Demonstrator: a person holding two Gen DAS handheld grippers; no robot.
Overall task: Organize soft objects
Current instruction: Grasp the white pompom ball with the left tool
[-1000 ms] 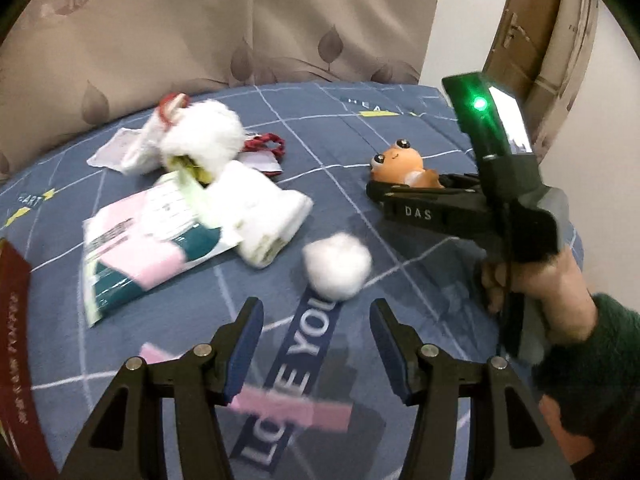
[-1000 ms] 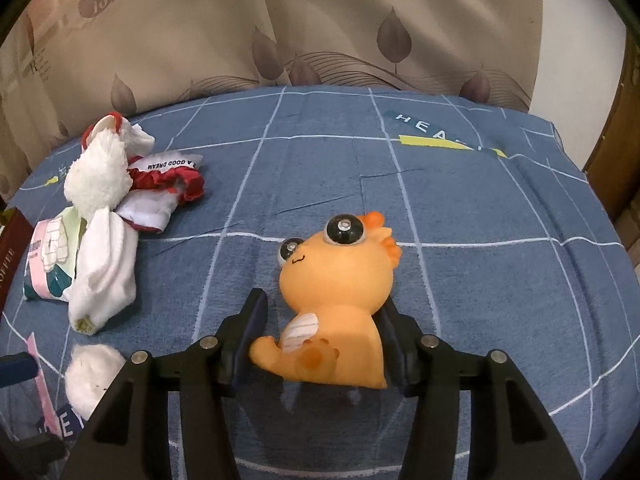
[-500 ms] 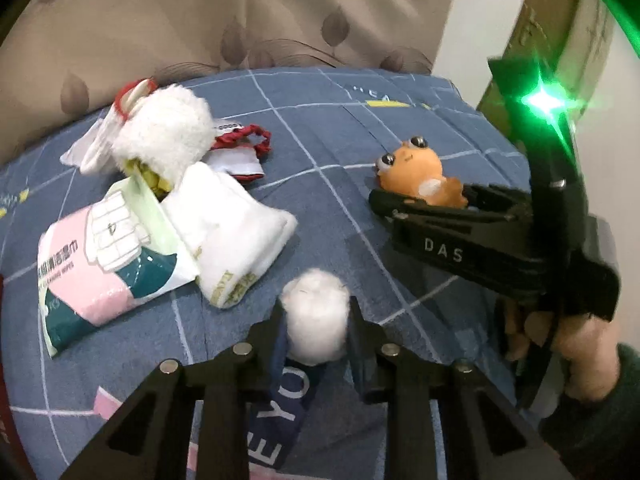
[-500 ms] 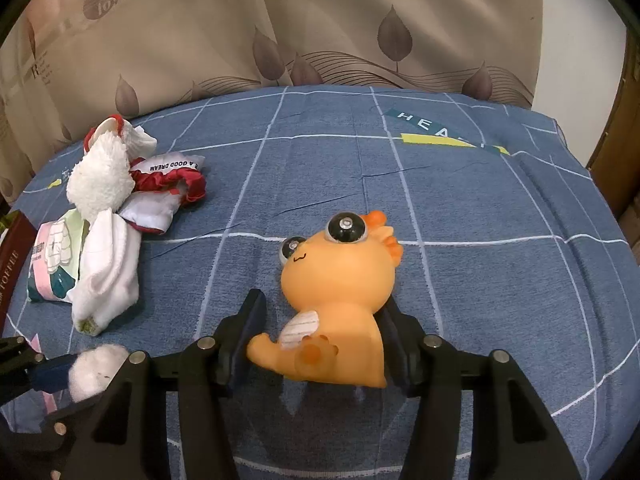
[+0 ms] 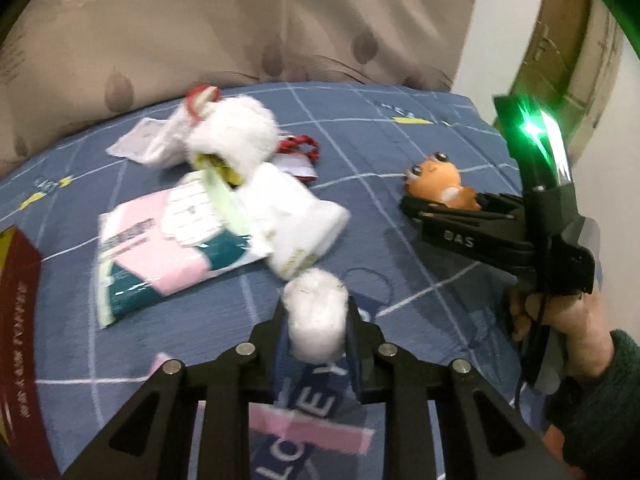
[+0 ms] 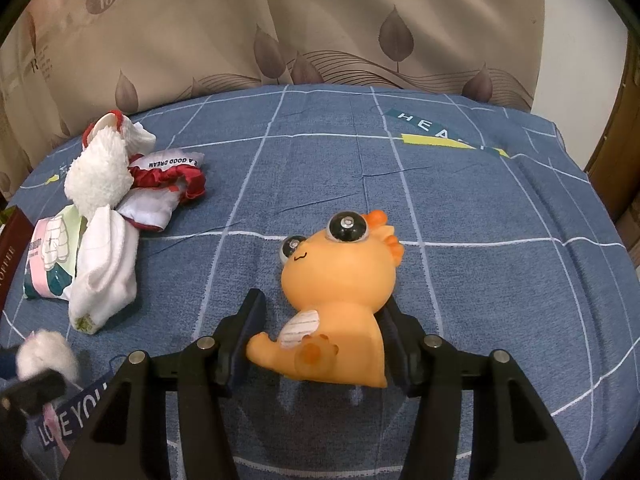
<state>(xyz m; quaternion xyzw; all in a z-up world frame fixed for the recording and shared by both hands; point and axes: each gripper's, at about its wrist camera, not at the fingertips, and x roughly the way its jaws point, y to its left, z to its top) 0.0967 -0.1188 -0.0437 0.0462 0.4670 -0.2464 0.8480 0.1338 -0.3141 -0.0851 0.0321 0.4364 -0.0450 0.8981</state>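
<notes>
My left gripper (image 5: 316, 320) is shut on a white fluffy ball (image 5: 316, 314) and holds it above the blue bedspread (image 5: 380, 152); the ball also shows at the lower left of the right wrist view (image 6: 46, 354). My right gripper (image 6: 324, 320) is wide open around an orange big-eyed toy (image 6: 338, 300) that lies on the bedspread; its right side touches the right finger and a gap remains at the left finger. The toy also shows in the left wrist view (image 5: 438, 184). A pile of white socks (image 5: 288, 216), a white plush (image 5: 234, 136) and a red-trimmed cloth (image 6: 172, 176) lies at the left.
A pink and teal tissue pack (image 5: 168, 244) lies beside the socks. A dark red box (image 5: 18, 320) sits at the far left edge. A beige leaf-pattern curtain (image 6: 320, 28) hangs behind the bed. A wooden door frame (image 5: 560, 40) stands at the right.
My left gripper moved forward, closed on the white fluffy ball and lifted it off the bedspread. My right gripper stayed open around the orange toy.
</notes>
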